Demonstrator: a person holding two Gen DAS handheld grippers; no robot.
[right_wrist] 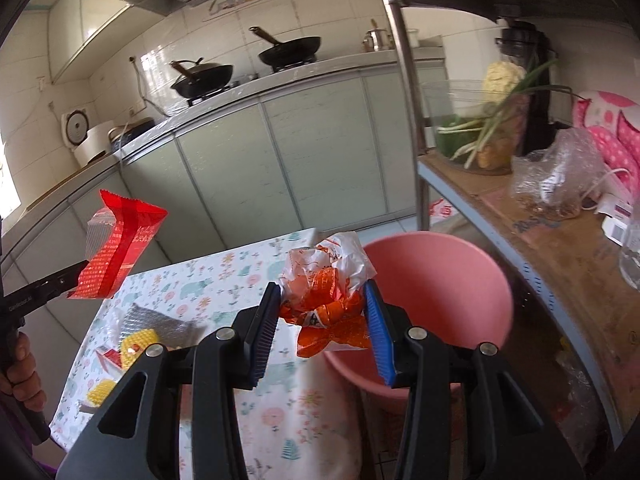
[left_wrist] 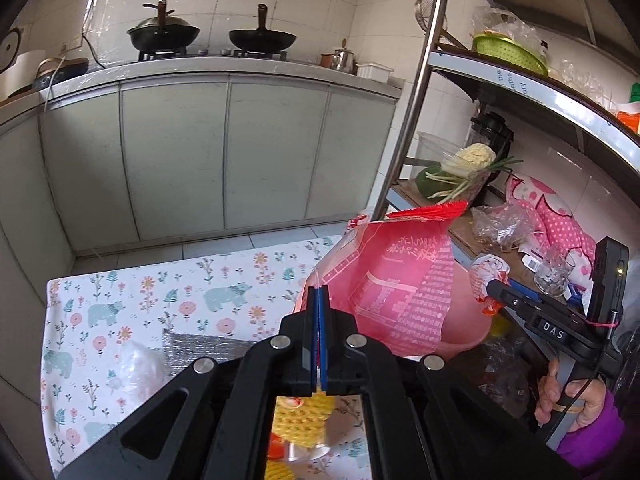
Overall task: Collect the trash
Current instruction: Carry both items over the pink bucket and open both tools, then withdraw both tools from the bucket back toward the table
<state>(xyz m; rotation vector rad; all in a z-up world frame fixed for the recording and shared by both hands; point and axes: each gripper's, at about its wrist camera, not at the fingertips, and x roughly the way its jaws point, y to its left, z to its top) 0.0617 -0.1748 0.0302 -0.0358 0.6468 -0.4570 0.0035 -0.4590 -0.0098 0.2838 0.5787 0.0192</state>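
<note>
My left gripper (left_wrist: 319, 296) is shut on a red and clear plastic bag (left_wrist: 392, 280), held up above the table's right end; the bag also shows in the right wrist view (right_wrist: 116, 248). My right gripper (right_wrist: 324, 316) is shut on a crumpled orange and white wrapper (right_wrist: 328, 292), held over the near rim of the pink bucket (right_wrist: 448, 276). In the left wrist view the wrapper (left_wrist: 486, 276) hangs beside the bucket (left_wrist: 468, 320). On the table lie a silver foil bag (right_wrist: 160, 320), yellow foam nets (right_wrist: 138, 344) and a clear plastic wad (left_wrist: 140, 364).
The table has a floral cloth (left_wrist: 160, 292). A metal shelf rack (right_wrist: 416, 120) stands right of the bucket, with vegetables (right_wrist: 500, 112), plastic bags and a pink cloth on its wooden shelf. Kitchen cabinets (left_wrist: 224, 152) with woks on the stove lie behind.
</note>
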